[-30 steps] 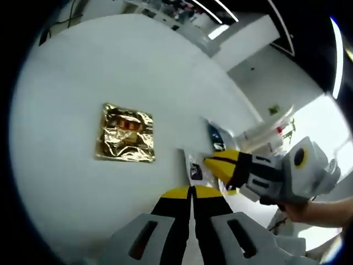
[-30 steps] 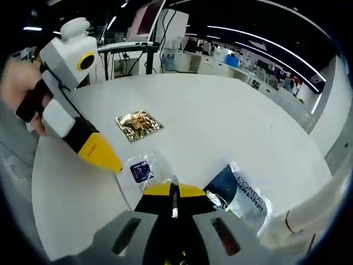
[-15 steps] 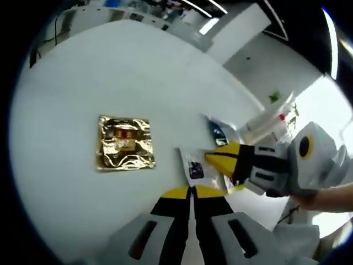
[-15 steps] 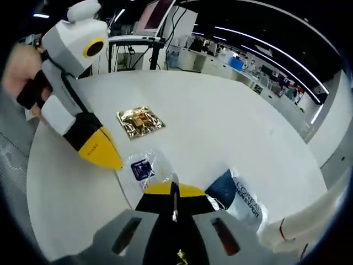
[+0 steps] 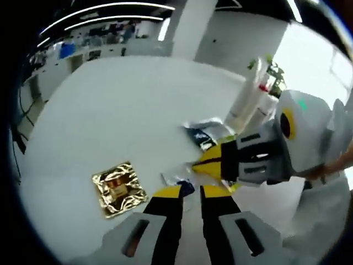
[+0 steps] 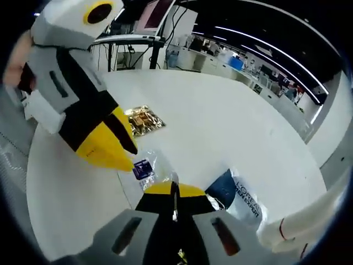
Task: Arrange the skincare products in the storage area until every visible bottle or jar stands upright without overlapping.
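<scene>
A small clear sachet with a blue label [image 6: 144, 168] lies flat on the white table [image 6: 220, 121]. In the left gripper view the sachet [image 5: 175, 179] sits just ahead of my left gripper [image 5: 190, 193], whose jaws stand slightly apart. The left gripper [image 6: 133, 157] comes in from the left of the right gripper view, open, its tips at the sachet's label. My right gripper [image 6: 174, 190] is shut, tips at the sachet's near edge; whether it pinches the plastic is unclear. The right gripper [image 5: 198, 164] reaches over the sachet. A gold foil sachet [image 5: 118, 187] [image 6: 144, 120] lies flat nearby.
A dark blue and clear L'Oreal sachet [image 6: 237, 193] [image 5: 201, 135] lies flat to the right. A white bottle [image 6: 298, 221] lies at the lower right, and white bottles [image 5: 245, 99] stand beyond the sachets. A hand [image 6: 19, 66] holds the left gripper.
My left gripper's jaws have parted and it has closed in on the clear sachet. The left gripper view has swung round. The right gripper has hardly moved.
</scene>
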